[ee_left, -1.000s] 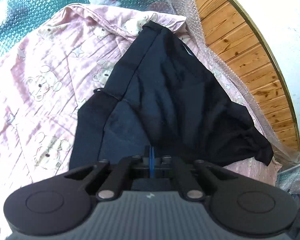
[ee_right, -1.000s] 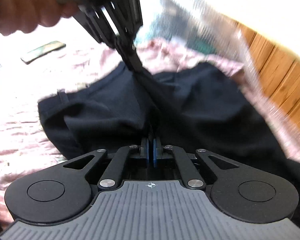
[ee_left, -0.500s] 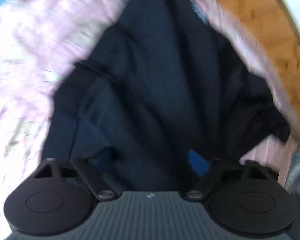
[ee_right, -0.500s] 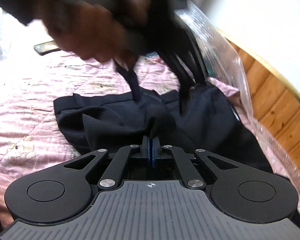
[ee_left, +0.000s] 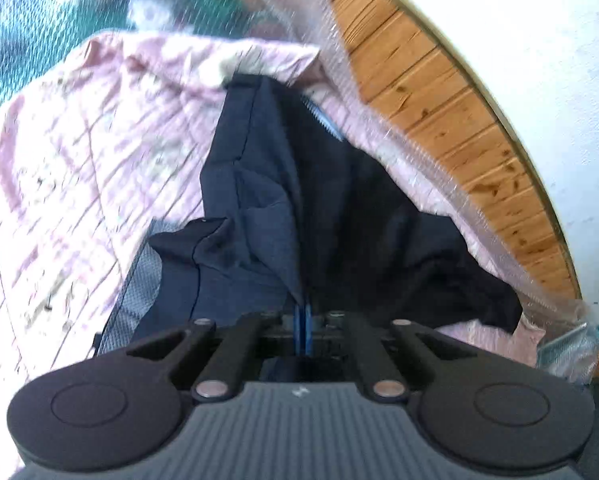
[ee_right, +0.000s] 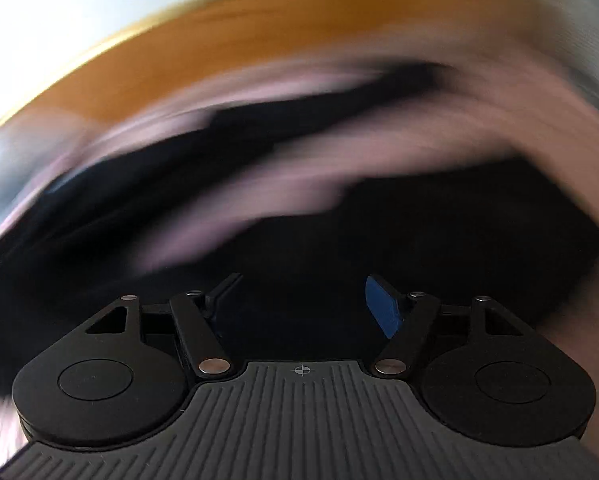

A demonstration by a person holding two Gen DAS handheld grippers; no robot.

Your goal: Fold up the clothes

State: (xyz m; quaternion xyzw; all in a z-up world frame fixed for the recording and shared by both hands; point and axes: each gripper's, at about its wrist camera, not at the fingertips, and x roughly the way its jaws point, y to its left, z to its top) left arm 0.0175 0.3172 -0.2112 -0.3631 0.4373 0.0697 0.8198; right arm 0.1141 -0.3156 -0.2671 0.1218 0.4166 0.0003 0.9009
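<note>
Pink bear-print quilt (ee_left: 99, 168) covers the bed beside wood panelling (ee_left: 451, 120); on it lies the dark garment (ee_left: 299, 200), rumpled. Our left tool (ee_left: 302, 320) is pinched tight on a fold; we should lift evenly, keeping the cloth taut. Our right tool (ee_right: 303, 304) gapes empty, its view blurred.

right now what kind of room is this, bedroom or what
Most likely a bedroom, with the work done on a bed. A pink quilted bedspread covers the surface, the dark garment lies on it, and wood panelling under a white wall runs alongside.
</note>
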